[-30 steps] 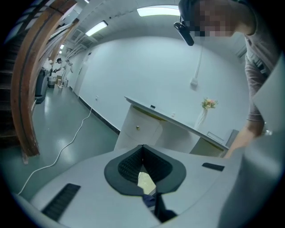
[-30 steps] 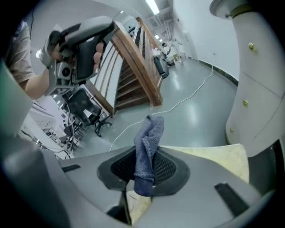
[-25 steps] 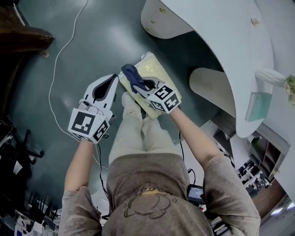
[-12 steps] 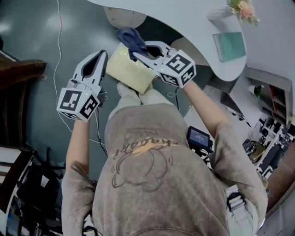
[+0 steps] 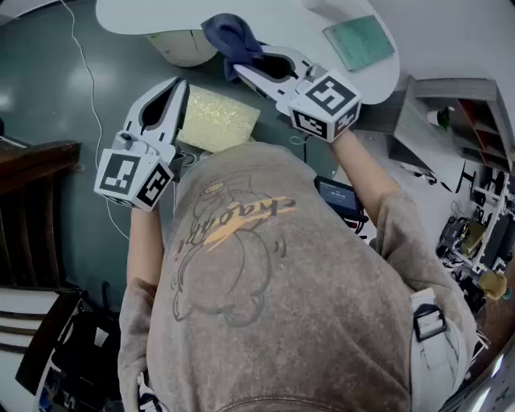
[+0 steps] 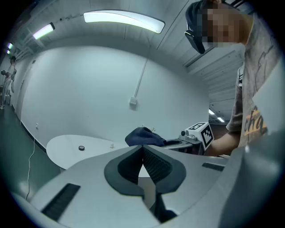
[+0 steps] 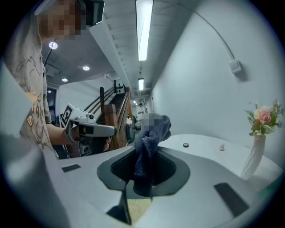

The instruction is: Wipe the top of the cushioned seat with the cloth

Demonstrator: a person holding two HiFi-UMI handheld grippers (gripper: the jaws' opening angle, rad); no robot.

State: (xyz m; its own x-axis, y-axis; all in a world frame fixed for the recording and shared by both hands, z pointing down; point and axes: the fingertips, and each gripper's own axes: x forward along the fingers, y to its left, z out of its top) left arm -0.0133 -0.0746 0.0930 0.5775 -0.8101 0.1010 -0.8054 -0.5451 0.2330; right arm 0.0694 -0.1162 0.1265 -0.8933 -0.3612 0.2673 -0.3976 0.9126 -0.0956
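The cushioned seat (image 5: 216, 119) is a pale yellow-green square pad, low down between my two grippers in the head view. A sliver of the cushioned seat (image 7: 138, 207) shows under the jaws in the right gripper view. My right gripper (image 5: 239, 72) is shut on a dark blue cloth (image 5: 230, 36), held high above the seat's far right corner beside the white table. The cloth (image 7: 149, 144) hangs bunched between its jaws. My left gripper (image 5: 180, 83) hovers at the seat's left edge, shut and empty. In the left gripper view the left gripper (image 6: 142, 149) points at the cloth (image 6: 143, 137).
A curved white table (image 5: 161, 14) runs across the top, with a green booklet (image 5: 360, 40) on it and a round pedestal (image 5: 181, 46) below. A vase of flowers (image 7: 257, 149) stands on the table (image 7: 209, 147). A dark wooden chair (image 5: 36, 193) stands left; a white cable (image 5: 84, 72) crosses the floor.
The right gripper has lifted the cloth off the seat and carried it up toward the table edge. The left gripper stayed beside the seat's left edge. The head view has swung.
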